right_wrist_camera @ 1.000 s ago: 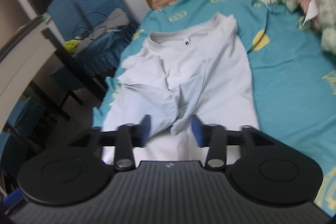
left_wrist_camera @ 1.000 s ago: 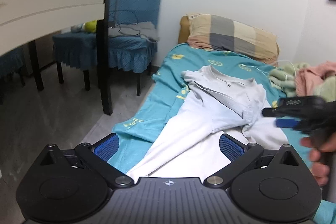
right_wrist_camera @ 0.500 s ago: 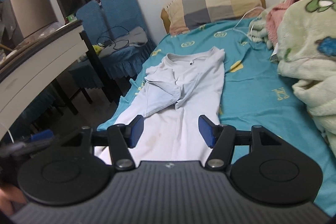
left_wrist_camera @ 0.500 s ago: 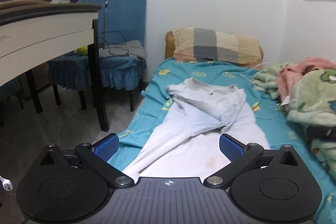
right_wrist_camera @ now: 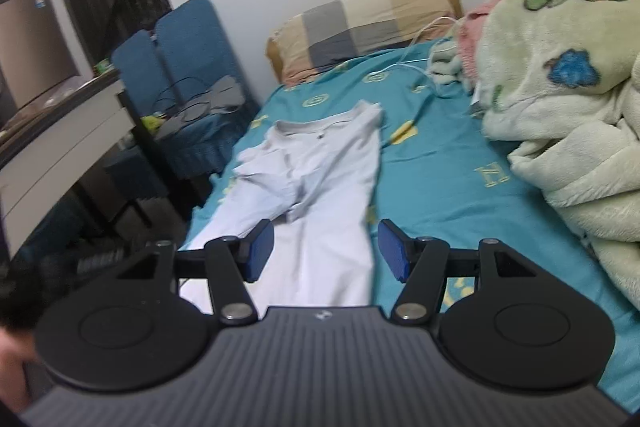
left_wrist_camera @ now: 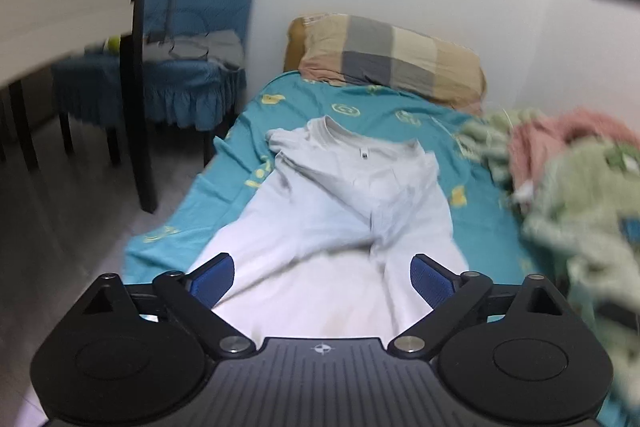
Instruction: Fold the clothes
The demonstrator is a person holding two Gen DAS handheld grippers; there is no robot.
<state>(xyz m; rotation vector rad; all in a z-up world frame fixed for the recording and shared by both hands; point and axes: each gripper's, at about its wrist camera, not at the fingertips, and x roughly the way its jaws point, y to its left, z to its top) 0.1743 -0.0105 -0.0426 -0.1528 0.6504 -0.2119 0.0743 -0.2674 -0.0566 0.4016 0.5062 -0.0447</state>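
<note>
Basically white T-shirt (left_wrist_camera: 340, 227) lies lengthwise on teal bed (left_wrist_camera: 400, 111), sleeves folded inward, collar toward pillow (left_wrist_camera: 392, 59); left gripper (left_wrist_camera: 322, 277) closing, right gripper (right_wrist_camera: 325, 251) parted, both empty.

White short-sleeve shirt (left_wrist_camera: 344, 227) lies flat on the teal bed sheet (left_wrist_camera: 404, 115), collar at the far end from both tools, hem nearest them. Both sleeves folded in over the chest, overlapping at centre. Body long, narrow, lightly wrinkled. Small dark label inside collar.

Shirt (left_wrist_camera: 344, 211) lies on bed (left_wrist_camera: 472, 211), pillow (left_wrist_camera: 392, 57) behind, blankets (right_wrist_camera: 560, 99) right
</note>
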